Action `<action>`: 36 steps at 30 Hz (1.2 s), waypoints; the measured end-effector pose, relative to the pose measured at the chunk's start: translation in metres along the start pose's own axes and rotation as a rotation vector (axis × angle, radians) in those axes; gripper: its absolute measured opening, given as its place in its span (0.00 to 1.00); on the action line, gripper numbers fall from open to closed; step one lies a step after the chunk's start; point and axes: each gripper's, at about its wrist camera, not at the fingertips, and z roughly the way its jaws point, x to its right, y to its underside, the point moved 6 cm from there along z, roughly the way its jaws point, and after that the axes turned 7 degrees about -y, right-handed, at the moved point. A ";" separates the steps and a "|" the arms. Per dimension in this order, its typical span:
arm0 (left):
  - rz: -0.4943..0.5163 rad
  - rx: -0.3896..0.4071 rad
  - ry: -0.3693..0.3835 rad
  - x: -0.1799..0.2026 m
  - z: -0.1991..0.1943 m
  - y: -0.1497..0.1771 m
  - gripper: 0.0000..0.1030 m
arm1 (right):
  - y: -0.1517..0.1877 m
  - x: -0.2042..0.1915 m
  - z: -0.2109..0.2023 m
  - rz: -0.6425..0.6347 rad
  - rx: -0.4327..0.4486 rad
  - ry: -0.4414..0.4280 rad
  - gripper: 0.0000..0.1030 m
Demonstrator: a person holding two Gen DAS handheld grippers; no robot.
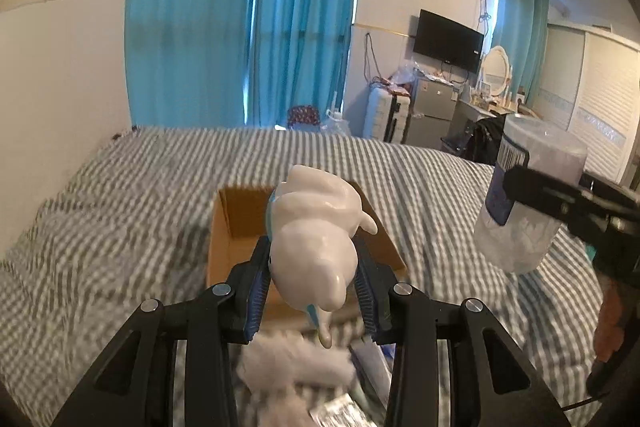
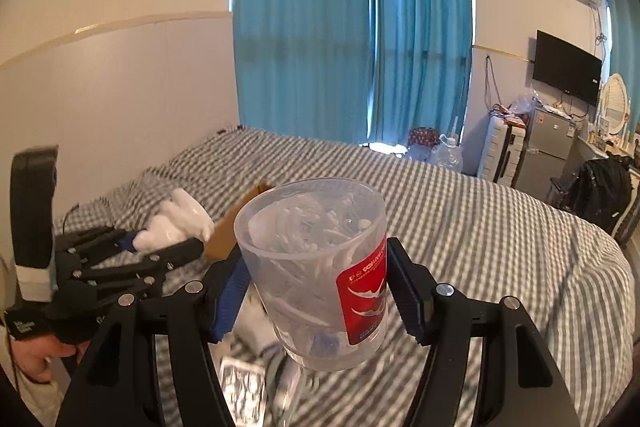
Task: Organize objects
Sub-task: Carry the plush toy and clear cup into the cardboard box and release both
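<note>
Left gripper: fingers clamped on a white figurine with light-blue trim, held in the air above the bed, directly over/in front of an open cardboard box sitting on the grey-white checked cover. Right gripper: fingers clamped on the sides of a clear plastic container with a red label, upright, no lid on it, full of white sticks that look like cotton swabs; also held clear of the bed. From the left wrist view the container hangs to the right of the box, well apart from the figurine. Loose stuff on the bed just under both grippers: a white fluffy item and a few small clear packets, too blurred to identify. Background: blue curtains, wall TV, small fridge.
</note>
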 end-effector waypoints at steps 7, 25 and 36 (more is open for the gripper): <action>-0.018 0.005 0.012 -0.011 0.051 -0.042 0.38 | -0.061 0.024 0.047 0.002 0.031 -0.023 0.62; 0.081 -0.212 -0.058 -0.015 0.188 0.028 0.38 | -0.022 0.066 0.227 0.107 -0.190 -0.092 0.62; 0.066 -0.168 -0.019 -0.005 0.173 0.023 0.74 | 0.000 0.073 0.244 0.168 -0.198 -0.123 0.66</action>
